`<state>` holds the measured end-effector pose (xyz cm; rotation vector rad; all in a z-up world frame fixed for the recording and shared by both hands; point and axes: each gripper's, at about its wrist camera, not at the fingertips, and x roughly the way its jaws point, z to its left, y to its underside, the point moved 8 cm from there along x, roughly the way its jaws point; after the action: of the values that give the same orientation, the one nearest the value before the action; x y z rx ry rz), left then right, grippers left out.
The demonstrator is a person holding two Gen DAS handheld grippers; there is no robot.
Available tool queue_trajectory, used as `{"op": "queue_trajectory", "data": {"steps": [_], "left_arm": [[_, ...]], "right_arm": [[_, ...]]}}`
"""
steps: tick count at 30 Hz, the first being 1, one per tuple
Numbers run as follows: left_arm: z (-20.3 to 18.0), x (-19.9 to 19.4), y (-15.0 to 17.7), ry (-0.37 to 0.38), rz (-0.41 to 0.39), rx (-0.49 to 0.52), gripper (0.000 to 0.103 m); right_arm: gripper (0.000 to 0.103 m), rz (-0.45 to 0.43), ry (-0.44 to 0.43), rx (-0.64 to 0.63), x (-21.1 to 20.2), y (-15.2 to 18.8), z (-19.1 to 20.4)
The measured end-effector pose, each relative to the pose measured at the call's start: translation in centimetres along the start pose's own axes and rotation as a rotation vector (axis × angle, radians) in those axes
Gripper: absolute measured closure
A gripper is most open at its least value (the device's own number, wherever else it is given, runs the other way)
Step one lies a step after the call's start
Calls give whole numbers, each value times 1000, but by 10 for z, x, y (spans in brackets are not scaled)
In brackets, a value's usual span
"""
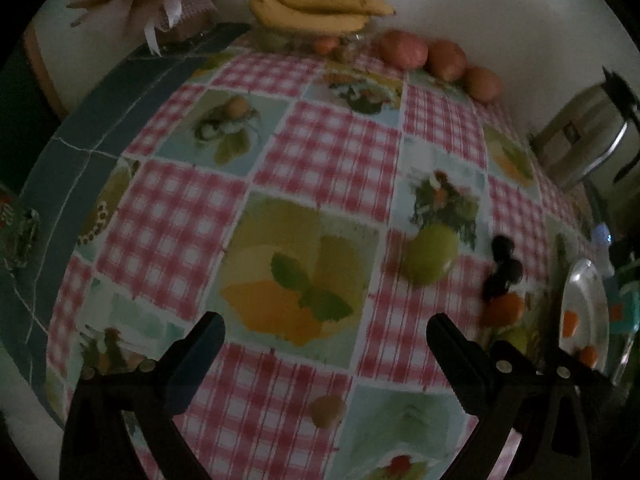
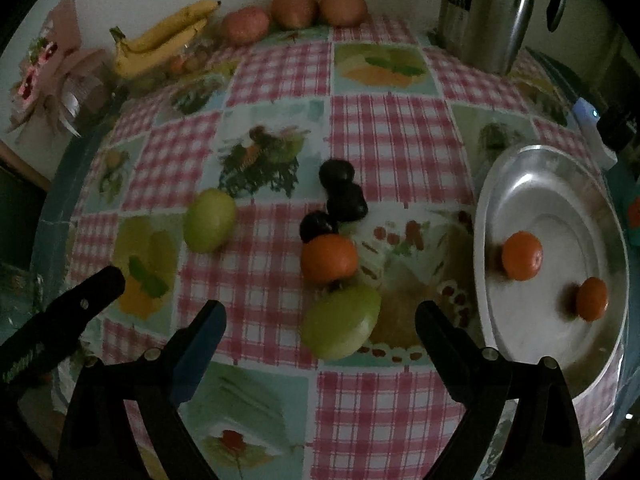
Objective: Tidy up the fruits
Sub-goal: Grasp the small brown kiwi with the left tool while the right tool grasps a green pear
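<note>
My right gripper [image 2: 320, 316] is open and empty, low over the checked tablecloth. A green fruit [image 2: 342, 320] lies just ahead between its fingertips, apart from both. Behind it sit an orange [image 2: 329, 258] and three dark plums [image 2: 347, 204]. A second green fruit [image 2: 210, 220] lies further left. The steel plate [image 2: 552, 184] on the right holds two oranges [image 2: 522, 256]. My left gripper [image 1: 324, 324] is open and empty over the cloth, with the green fruit [image 1: 430, 254], plums [image 1: 502, 268] and orange [image 1: 502, 310] ahead to its right.
Bananas [image 2: 160, 40] and three reddish apples [image 2: 294, 8] line the wall at the back. A steel kettle [image 2: 484, 12] stands back right, a pink bouquet [image 2: 48, 72] back left. One finger of my left gripper [image 2: 100, 284] shows at the left edge.
</note>
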<state>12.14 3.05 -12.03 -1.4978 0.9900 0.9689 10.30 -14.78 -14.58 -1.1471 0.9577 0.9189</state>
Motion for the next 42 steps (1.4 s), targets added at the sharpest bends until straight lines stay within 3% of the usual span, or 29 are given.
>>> {"op": "queue_trajectory", "data": {"steps": [5,10,15,18,22,24,28,42], "left_arm": [[-8,11,19,13,61,24,6],[-8,22,38,-7,126,34,17],[-7,32,55,16,193,10,38],[-6,32,57,0,191,11,46],[-6,31,58,-6,186,10,53],[-6,30,62,-5,184,8,64],[-5,27,65,8,181,-8,76],[-6,19,59,23,146,-32,78]], "right_arm": [[8,37,10,7,13,7,-6],[16,40,-2,7,18,9,-9],[25,48,-11,4,23,11,-12],[29,51,-11,16,24,12,-14],[44,54,-18,24,22,13,-17],[48,57,-35,32,22,14,-16],[56,61,-55,36,19,15,-13],[56,88,-94,78,13,20,-22]]}}
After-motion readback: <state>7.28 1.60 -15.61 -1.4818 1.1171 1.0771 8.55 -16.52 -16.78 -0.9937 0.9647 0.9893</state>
